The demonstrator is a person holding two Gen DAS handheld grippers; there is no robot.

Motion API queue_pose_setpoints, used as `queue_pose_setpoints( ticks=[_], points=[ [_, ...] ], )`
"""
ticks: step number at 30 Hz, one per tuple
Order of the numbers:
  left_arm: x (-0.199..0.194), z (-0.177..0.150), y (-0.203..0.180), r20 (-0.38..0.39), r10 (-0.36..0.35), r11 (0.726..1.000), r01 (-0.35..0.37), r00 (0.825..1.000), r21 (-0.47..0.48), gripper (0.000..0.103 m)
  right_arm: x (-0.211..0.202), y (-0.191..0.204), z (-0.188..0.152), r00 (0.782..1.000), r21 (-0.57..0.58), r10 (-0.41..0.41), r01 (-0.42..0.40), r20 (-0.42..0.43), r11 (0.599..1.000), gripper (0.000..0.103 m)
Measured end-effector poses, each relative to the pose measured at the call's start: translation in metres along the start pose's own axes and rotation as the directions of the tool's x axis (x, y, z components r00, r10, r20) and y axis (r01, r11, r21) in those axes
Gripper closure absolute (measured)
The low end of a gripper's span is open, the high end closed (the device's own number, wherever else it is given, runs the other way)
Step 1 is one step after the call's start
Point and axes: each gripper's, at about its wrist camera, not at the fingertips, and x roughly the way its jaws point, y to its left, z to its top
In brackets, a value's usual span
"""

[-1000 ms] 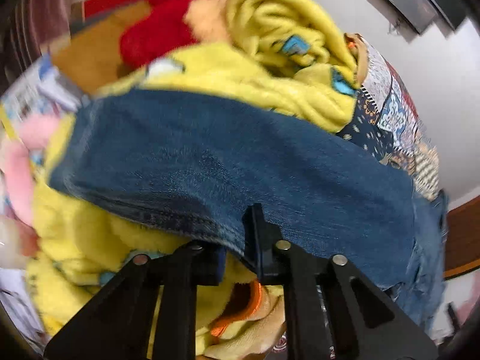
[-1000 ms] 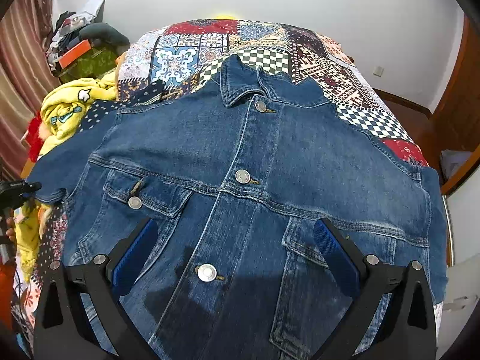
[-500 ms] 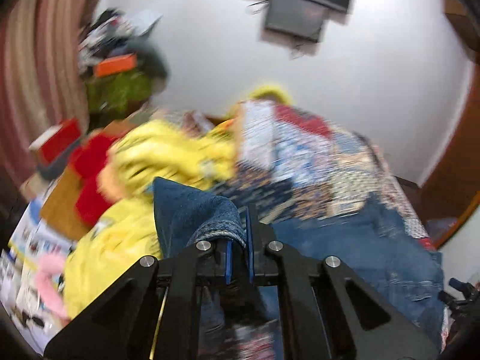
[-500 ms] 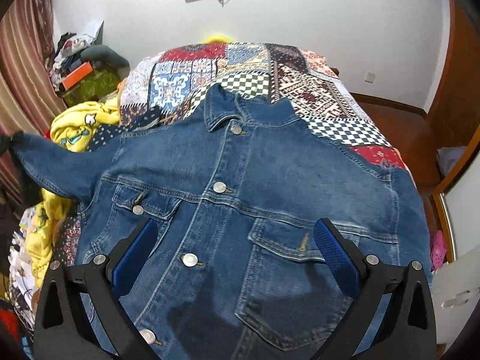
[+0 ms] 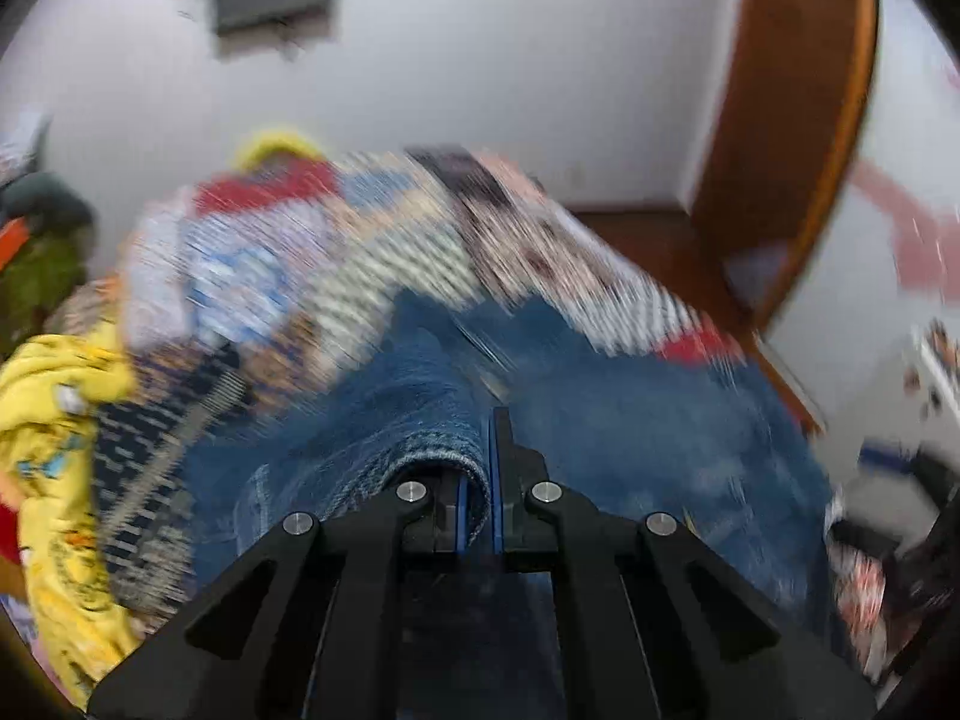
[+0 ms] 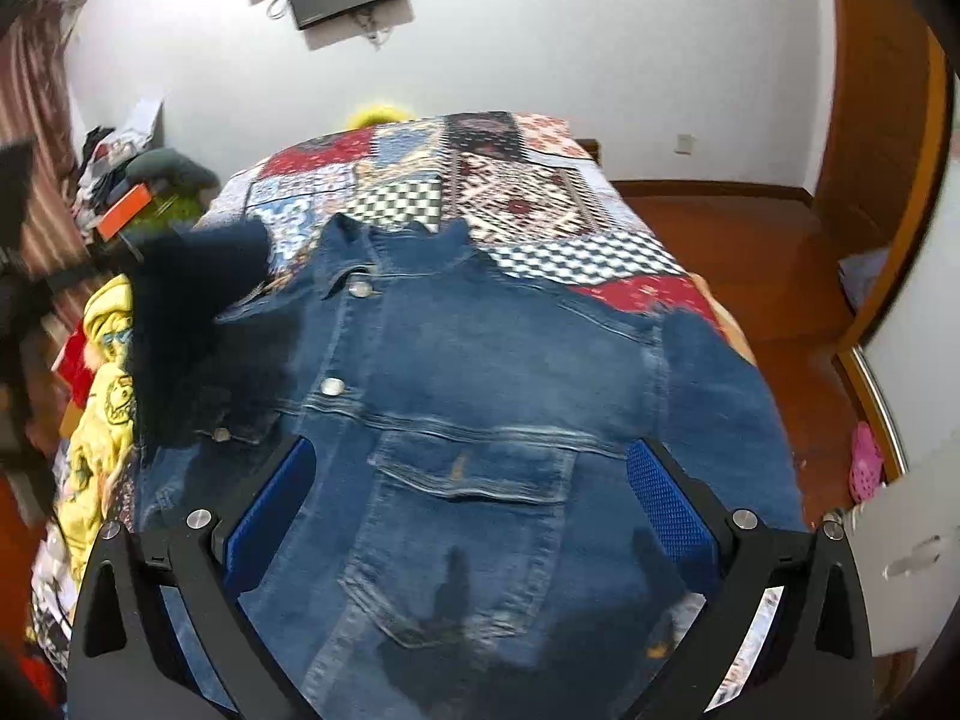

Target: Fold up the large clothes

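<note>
Left gripper [image 5: 477,474] clamped on rolled sleeve cuff of denim jacket [image 6: 480,396]. Right gripper [image 6: 474,510] spread wide, stiff blue denim between fingers.

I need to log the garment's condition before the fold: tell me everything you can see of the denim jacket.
The denim jacket is mid-blue, washed-looking denim with a collar, metal snap buttons down a closed front and flapped chest pockets. It lies front-up, spread across the patchwork bedspread, collar toward the far wall. One sleeve lies flat along the bed's edge; the other is lifted, its cuff pinched in the left gripper. The right gripper hovers open above the lower front.
</note>
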Motion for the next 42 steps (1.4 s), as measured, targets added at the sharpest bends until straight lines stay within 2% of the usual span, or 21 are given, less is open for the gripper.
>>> queue_pose_setpoints(
  ticks=[2,3,8,10,13,14,20,24,28,32,37,40,41,42],
  points=[
    [0.035,-0.02,-0.024,-0.105,-0.021,0.999,0.025,0.994,0.039,0.099,0.0,-0.008,-0.003,1.0,0.008,-0.012,0.012,-0.008,1.0,0.0],
    [0.044,-0.028,-0.032,-0.133,-0.027,0.998,0.035,0.991,0.051,0.099,0.001,-0.012,-0.005,1.0,0.008,-0.022,0.023,-0.018,1.0,0.0],
    [0.068,-0.066,-0.058,-0.243,0.004,0.995,0.022,0.97,0.1,0.097,0.004,-0.02,-0.015,0.997,-0.021,-0.056,0.055,-0.048,0.998,0.0],
    [0.067,-0.073,-0.062,-0.266,-0.002,0.994,0.031,0.964,0.107,0.092,0.006,-0.02,-0.017,0.995,-0.047,-0.076,0.074,-0.058,0.996,0.0],
    [0.051,-0.081,-0.061,-0.262,-0.036,0.993,0.064,0.964,0.1,0.063,0.007,-0.013,-0.019,0.995,-0.093,-0.08,0.074,-0.064,0.993,0.0],
    [0.045,-0.082,-0.059,-0.256,-0.042,0.993,0.069,0.966,0.098,0.05,0.006,-0.01,-0.019,0.995,-0.106,-0.078,0.071,-0.062,0.992,0.0],
    [-0.014,-0.092,-0.02,-0.168,-0.015,0.998,0.025,0.986,0.056,0.03,0.007,0.032,-0.009,0.999,-0.21,-0.04,0.031,-0.036,0.977,0.0],
    [-0.049,-0.1,0.033,-0.096,0.101,0.995,-0.101,0.99,-0.001,0.016,0.017,0.075,0.0,0.999,-0.303,0.003,-0.014,-0.037,0.953,0.0],
    [-0.063,-0.112,0.085,-0.097,0.201,0.976,-0.208,0.975,-0.063,0.015,0.038,0.117,0.002,0.997,-0.386,0.032,-0.056,-0.068,0.921,0.0],
    [-0.064,-0.13,0.125,-0.13,0.249,0.957,-0.264,0.96,-0.123,0.015,0.066,0.16,-0.001,0.992,-0.48,0.043,-0.095,-0.118,0.872,0.0],
    [-0.057,-0.155,0.158,-0.17,0.248,0.941,-0.279,0.954,-0.192,0.015,0.104,0.205,-0.009,0.984,-0.584,0.037,-0.134,-0.174,0.801,0.001],
    [-0.051,-0.166,0.166,-0.186,0.238,0.934,-0.277,0.953,-0.225,0.015,0.127,0.222,-0.013,0.98,-0.618,0.009,-0.134,-0.2,0.774,0.002],
    [-0.05,-0.169,0.168,-0.19,0.234,0.934,-0.275,0.953,-0.229,0.015,0.132,0.225,-0.014,0.978,-0.624,0.004,-0.137,-0.209,0.77,0.005],
    [-0.048,-0.173,0.17,-0.199,0.234,0.932,-0.278,0.952,-0.233,0.015,0.14,0.229,-0.015,0.974,-0.63,0.0,-0.147,-0.227,0.762,0.013]
  ],
)
